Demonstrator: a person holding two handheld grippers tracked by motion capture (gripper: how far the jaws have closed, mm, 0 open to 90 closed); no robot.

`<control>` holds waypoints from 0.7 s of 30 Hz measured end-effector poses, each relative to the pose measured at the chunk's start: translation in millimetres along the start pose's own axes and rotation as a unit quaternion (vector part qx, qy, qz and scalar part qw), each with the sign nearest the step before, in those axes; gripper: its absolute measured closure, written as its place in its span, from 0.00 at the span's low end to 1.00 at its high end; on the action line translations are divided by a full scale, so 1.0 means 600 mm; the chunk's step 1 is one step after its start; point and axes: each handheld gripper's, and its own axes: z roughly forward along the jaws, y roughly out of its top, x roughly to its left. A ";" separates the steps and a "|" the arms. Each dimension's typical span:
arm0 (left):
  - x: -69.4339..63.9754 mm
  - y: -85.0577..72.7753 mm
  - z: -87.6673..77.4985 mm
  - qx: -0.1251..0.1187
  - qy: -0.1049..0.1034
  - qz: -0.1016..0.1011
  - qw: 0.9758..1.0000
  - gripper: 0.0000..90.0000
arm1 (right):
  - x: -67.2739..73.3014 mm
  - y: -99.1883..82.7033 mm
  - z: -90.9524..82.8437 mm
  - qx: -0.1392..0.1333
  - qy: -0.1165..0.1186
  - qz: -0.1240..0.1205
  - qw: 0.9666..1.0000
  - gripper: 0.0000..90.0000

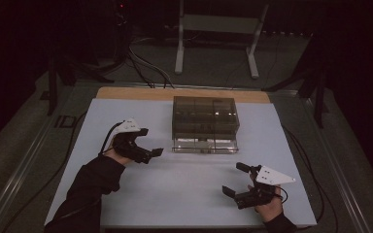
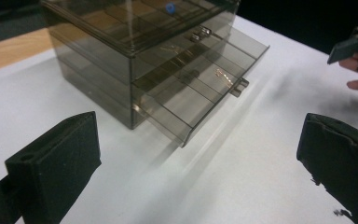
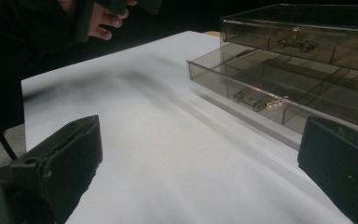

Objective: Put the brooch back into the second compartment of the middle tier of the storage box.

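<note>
- The left tongs (image 1: 151, 148) are released, jaws spread wide with nothing between them, hovering just off the left front corner of the drawer box (image 1: 204, 124) and aimed toward it.
- The left hand (image 1: 120, 151) grips them from behind; the dark-sleeved forearm (image 1: 93, 182) runs up from the bottom edge at a slant.
- The right tongs (image 1: 236, 180) are also released and empty, jaws parted, pointing left over the white tabletop (image 1: 184, 194), well apart from the box.
- The right hand (image 1: 268, 204) holds them low near the front right edge.
- The smoky clear drawer box sits at the middle back of the tabletop, its lowest drawer (image 2: 200, 100) pulled partly out.
</note>
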 end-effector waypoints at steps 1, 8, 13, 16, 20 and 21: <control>0.000 -0.003 -0.002 0.001 0.001 0.000 1.000 0.00 | 0.000 0.001 0.000 -0.002 0.000 -0.001 1.000 0.00; 0.001 -0.027 -0.018 -0.002 0.008 -0.001 1.000 0.00 | 0.000 0.000 0.000 -0.002 0.000 0.001 1.000 0.00; -0.001 -0.046 -0.029 -0.005 0.015 -0.002 1.000 0.00 | -0.001 0.000 0.001 -0.002 0.000 0.002 1.000 0.00; -0.003 -0.057 -0.035 -0.009 0.018 -0.005 1.000 0.00 | -0.001 -0.001 0.001 0.001 0.000 0.003 1.000 0.00; -0.006 -0.072 -0.041 -0.014 0.017 -0.007 1.000 0.00 | -0.001 0.000 0.002 0.001 0.000 0.001 1.000 0.00; -0.006 -0.077 -0.043 -0.015 0.018 -0.007 1.000 0.00 | -0.001 -0.001 0.003 0.003 0.001 0.001 1.000 0.00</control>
